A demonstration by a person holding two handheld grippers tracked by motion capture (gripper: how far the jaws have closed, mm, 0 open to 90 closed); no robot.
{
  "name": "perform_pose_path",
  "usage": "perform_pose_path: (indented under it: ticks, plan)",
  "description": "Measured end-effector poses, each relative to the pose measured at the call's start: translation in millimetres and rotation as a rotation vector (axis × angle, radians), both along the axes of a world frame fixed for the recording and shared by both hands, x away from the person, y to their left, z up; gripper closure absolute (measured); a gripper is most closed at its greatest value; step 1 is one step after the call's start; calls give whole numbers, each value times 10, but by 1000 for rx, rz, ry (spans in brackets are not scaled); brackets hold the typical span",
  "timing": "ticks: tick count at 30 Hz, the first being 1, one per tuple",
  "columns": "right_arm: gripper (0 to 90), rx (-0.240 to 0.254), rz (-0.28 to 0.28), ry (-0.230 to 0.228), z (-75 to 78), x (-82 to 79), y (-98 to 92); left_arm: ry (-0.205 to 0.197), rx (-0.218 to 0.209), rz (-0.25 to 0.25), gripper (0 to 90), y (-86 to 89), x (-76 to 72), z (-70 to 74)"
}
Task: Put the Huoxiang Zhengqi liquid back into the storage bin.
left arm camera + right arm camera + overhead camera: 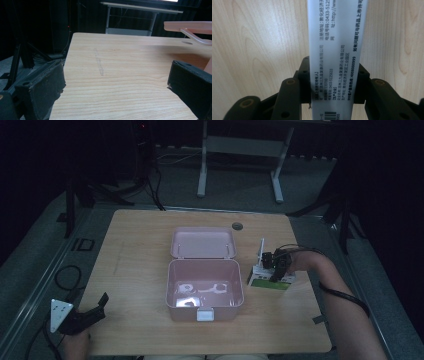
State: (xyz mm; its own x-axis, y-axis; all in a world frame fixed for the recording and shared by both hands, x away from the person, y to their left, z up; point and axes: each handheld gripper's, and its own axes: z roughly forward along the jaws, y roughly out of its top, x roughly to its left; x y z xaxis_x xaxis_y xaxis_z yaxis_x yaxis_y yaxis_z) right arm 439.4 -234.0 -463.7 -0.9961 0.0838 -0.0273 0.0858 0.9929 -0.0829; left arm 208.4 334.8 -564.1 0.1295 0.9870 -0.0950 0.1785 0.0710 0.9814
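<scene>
Right of the pink lunch box (205, 290), the white-and-green medicine carton (270, 279) lies on the table (135, 250), and the right tool (276, 269) is clamped on it. Up close, its black jaws squeeze the carton's white printed side (337, 50) from both flanks; the small print runs off the top and bottom edges, and the barcode is cut off. The box stands open, lid (203, 242) laid back, with pale shapes inside that are hard to make out. Down at the near left corner, the left tool (87, 316) hovers, jaws wide with bare wood between them.
</scene>
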Motion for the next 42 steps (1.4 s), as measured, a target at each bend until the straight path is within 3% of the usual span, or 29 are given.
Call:
perform_pose_path:
  ticks: [21,40,42]
  plan:
    - [618,-3,20,26,247,-205,89,2,0,3,10,-3,2,1]
    - [620,-9,11,45,603,-456,164,3,3,6,10,-7,4,1]
    - [620,-16,13,47,692,-508,200,3,3,7,10,-8,5,1]
